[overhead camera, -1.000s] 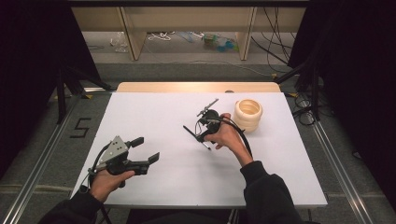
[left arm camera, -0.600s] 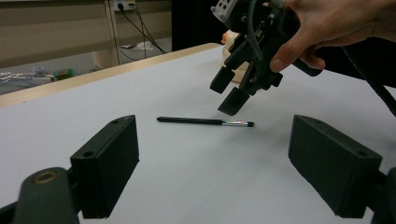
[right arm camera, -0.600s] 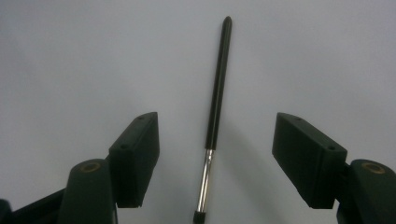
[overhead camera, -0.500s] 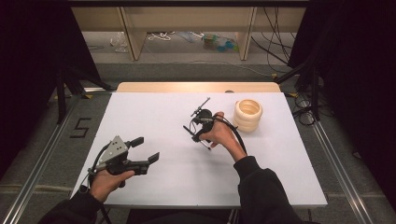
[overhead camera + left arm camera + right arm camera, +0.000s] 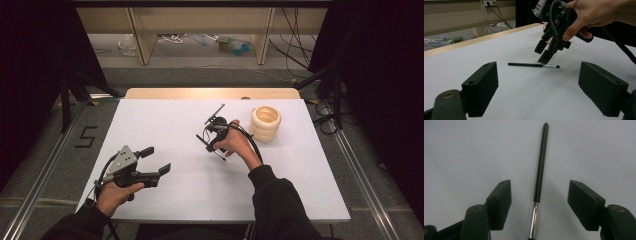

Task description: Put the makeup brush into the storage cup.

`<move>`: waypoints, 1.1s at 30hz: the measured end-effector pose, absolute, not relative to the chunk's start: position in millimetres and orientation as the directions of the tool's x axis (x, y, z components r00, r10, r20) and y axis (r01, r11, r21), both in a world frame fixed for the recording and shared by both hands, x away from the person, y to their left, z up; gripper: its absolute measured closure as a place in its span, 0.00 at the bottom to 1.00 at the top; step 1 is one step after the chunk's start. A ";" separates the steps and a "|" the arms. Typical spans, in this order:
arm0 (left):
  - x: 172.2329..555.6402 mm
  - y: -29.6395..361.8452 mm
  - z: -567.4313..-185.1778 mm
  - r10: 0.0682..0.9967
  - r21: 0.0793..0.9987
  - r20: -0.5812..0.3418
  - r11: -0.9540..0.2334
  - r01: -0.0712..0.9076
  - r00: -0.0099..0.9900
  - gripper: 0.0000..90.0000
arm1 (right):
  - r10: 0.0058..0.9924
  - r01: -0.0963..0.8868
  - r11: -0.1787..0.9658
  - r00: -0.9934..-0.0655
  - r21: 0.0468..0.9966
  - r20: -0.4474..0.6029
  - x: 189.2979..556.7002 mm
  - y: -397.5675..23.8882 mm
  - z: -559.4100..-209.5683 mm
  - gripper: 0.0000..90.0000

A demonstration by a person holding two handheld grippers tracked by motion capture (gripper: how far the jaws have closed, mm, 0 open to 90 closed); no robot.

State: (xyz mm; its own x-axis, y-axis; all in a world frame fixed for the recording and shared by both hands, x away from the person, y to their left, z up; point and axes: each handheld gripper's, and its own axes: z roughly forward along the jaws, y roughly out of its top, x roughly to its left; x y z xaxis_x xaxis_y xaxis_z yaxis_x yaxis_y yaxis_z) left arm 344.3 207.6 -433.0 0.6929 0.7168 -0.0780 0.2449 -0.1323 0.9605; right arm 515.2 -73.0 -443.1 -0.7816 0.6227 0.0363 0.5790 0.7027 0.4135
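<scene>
A white table (image 5: 165, 120) with a pale wooden strip along its far edge stands on a grey floor, dark curtains at both sides and wooden shelf legs and loose cables beyond. A cream ribbed ring holder (image 5: 265, 123) stands on the table near its far right corner.

A thin brush (image 5: 533, 65) lies flat on the table, left of the ring holder. It has a long black handle, a short silver collar and a small dark tip.

The right gripper (image 5: 539, 205) points down at the brush, its jaws apart on either side of the handle and not touching it; they have just been closing. The left gripper (image 5: 154, 159), well left of the ring holder near the table's front edge, is wide open and holds nothing.
</scene>
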 end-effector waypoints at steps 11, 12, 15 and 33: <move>344.4 208.2 -432.4 0.716 0.961 -0.068 -0.140 0.238 0.695 0.18 | 0.626 0.586 0.712 -0.780 0.386 0.030 518.5 -68.5 -449.0 0.44; 345.1 208.0 -433.0 0.710 0.963 -0.070 -0.134 0.232 0.700 0.18 | 0.625 0.587 0.713 -0.780 0.382 0.031 518.6 -67.9 -449.4 0.44; 344.8 207.6 -433.2 0.713 0.963 -0.077 -0.128 0.238 0.697 0.18 | 0.623 0.587 0.718 -0.782 0.374 0.032 518.9 -66.4 -450.7 0.46; 344.7 206.7 -433.5 0.711 0.962 -0.086 -0.122 0.243 0.698 0.18 | 0.624 0.601 0.725 -0.780 0.337 0.050 524.5 -62.0 -455.7 0.57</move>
State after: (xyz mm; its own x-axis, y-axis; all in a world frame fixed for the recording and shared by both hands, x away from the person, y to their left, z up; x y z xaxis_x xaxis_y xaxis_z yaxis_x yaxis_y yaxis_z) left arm 344.7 206.7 -433.5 0.6983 0.7106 -0.0863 0.2427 -0.1216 0.9624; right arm 524.5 -62.0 -455.7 -0.7800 0.6237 0.0503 0.6012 0.7246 0.3369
